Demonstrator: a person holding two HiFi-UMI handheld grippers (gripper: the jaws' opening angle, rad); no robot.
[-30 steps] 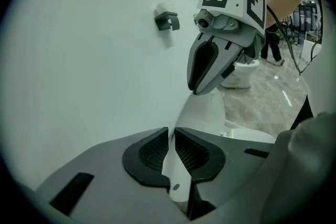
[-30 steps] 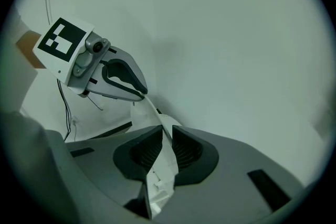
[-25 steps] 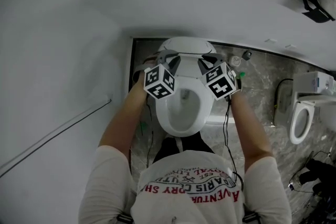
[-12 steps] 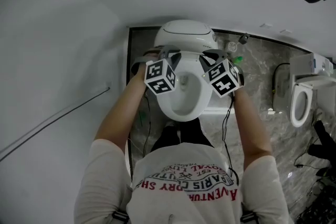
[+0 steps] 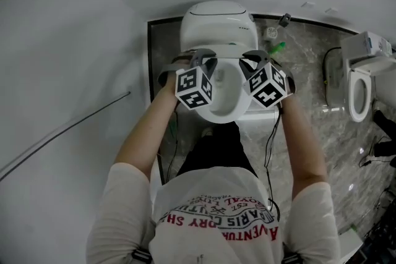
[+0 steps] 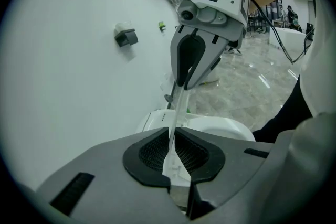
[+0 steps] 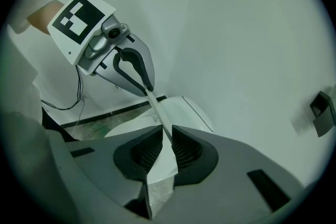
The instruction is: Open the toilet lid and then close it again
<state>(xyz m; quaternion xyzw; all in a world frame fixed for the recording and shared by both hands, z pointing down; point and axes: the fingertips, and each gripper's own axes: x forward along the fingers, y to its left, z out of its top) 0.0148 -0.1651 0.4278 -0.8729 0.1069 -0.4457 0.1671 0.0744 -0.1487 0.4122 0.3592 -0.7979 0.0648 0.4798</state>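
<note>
Two tools hold the toilet lid (image 7: 159,170) by its thin edge, one at each side. The left tool (image 5: 199,60) has the edge between its two black pads. Its jaws are closing on it, and the pads press on the lid. The right tool (image 5: 255,60) is clamped on the other side of the lid the same way, with its pads tight on the white edge. A cube (image 5: 195,88) with black and white squares sits on each tool.

The lid is up off the bowl. It stands at a slant over the toilet (image 5: 216,18), in front of the round white back part. In each tool's own view, the lid looks like a thin white strip that runs from one tool across to the other.

A person stands right in front of the toilet and holds one tool in each hand. Both arms reach forward. The person wears a white shirt (image 5: 216,207) with letters on it.

The toilet stands against a plain white wall (image 5: 74,40). The floor (image 5: 303,83) is shiny grey stone. A small green thing (image 5: 276,46) lies on it near the toilet. A second toilet (image 5: 359,96) stands well apart, at the right. A small dark box (image 6: 126,37) hangs on the wall.
</note>
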